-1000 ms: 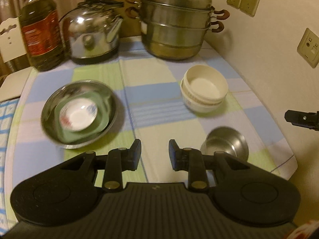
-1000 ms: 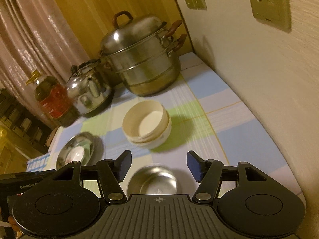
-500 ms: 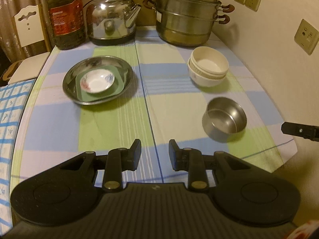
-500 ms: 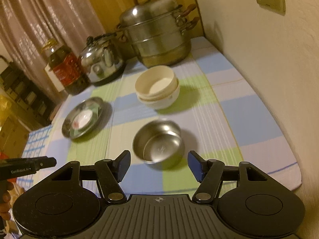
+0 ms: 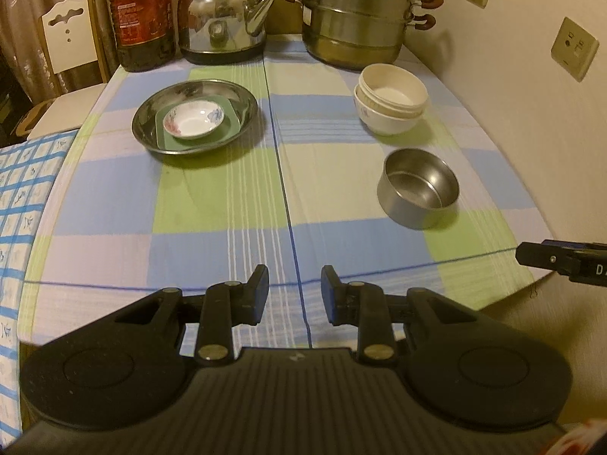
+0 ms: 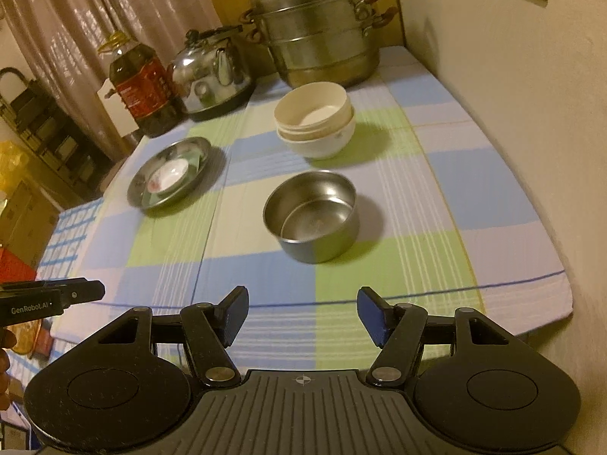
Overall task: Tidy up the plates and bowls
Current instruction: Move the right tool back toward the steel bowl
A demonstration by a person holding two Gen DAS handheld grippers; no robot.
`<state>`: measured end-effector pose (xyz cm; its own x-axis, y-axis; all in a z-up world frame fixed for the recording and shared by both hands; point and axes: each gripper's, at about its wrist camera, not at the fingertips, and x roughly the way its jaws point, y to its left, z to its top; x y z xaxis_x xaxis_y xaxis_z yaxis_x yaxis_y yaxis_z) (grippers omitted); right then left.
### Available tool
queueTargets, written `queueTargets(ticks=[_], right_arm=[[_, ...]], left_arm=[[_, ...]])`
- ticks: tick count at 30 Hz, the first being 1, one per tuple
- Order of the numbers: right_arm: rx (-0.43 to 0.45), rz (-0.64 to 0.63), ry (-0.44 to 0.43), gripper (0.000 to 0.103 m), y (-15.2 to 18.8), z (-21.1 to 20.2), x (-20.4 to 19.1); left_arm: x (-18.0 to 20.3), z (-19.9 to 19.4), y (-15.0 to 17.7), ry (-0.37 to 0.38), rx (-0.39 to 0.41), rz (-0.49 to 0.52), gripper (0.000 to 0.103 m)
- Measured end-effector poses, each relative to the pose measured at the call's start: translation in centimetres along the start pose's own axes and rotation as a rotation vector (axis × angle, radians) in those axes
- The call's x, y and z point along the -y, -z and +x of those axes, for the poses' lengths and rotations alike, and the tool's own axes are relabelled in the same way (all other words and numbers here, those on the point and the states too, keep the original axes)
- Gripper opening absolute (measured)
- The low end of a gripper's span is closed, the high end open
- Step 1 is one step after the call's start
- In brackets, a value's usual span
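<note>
Grippers both empty, we note: left gripper with a narrow gap between its fingers, right gripper spread wide, both over the near edge of the checked blue-green tablecloth. Round steel bowl sits alone ahead of the right one. Beyond it, two nested cream bowls. Leftward, a wide steel plate holds a green square dish under a small white floral saucer; we find the dish largely covered, and blurred in the right view.

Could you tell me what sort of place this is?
Probably a home kitchen or dining corner: a table under a checked cloth holds a steel steamer pot, a kettle and a cooking oil bottle.
</note>
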<state>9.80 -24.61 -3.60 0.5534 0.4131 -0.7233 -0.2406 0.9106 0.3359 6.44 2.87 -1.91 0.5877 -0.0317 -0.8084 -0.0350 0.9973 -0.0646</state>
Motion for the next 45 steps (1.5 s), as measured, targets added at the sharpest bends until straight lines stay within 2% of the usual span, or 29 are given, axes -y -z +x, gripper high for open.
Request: queueTargets(ticks=[16, 26, 36, 45], right_arm=[[-0.018, -0.024, 0.002, 0.064, 2.1, -0.8, 0.3], [-0.027, -0.013, 0.009, 0.064, 2.6, -1.5, 1.0], [-0.026, 0.017, 0.026, 0.064, 1.9, -0.7, 1.5], [-0.022, 0.042, 0.052, 0.063, -0.2, 0.9, 2.1]], left_arm=[[2.1, -0.8, 2.1, 0.014, -0.009, 0.02, 0.026], [4.5, -1.0, 2.5, 0.084, 0.0, 0.076, 0.026], [6.4, 0.5, 1.2, 0.157, 0.004, 0.155, 0.026], [7.2, 3.2, -2.0, 0.195, 0.006, 0.201, 0.027]])
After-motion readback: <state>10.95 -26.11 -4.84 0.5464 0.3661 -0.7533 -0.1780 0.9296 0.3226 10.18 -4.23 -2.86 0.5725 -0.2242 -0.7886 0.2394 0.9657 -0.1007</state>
